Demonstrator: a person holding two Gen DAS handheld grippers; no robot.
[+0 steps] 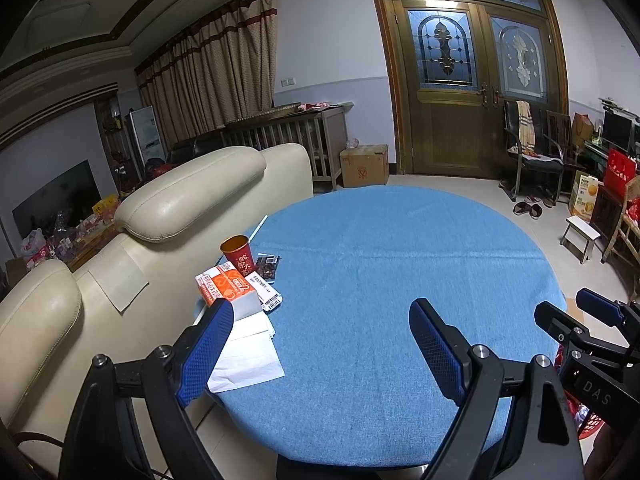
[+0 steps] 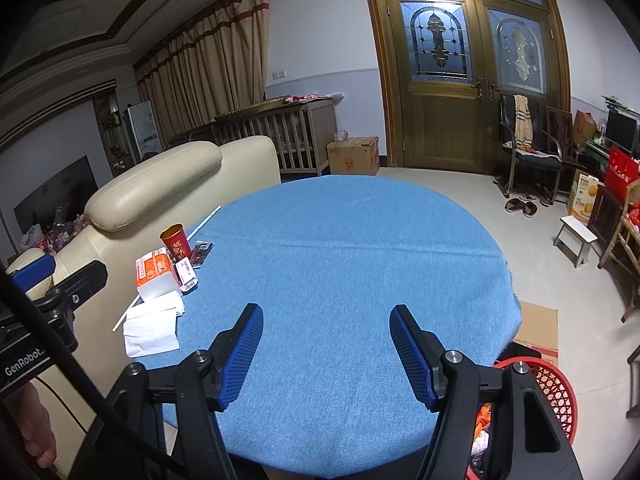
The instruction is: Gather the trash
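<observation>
1. On the round table's blue cloth, your trash sits clustered at about nine o'clock along the rim beside the cream sofa.
2. Farthest back stands a red paper cup, with a dark snack packet just beside it.
3. An orange-and-white tissue pack lies nearer, touching a white labelled packet.
4. White paper napkins lie nearest you, a thin white straw beside them.
5. Your left gripper is spread wide, grasping nothing.
6. Your right gripper is released too, its jaws apart over bare cloth.
7. At five o'clock, below the rim, sits a red basket.
</observation>
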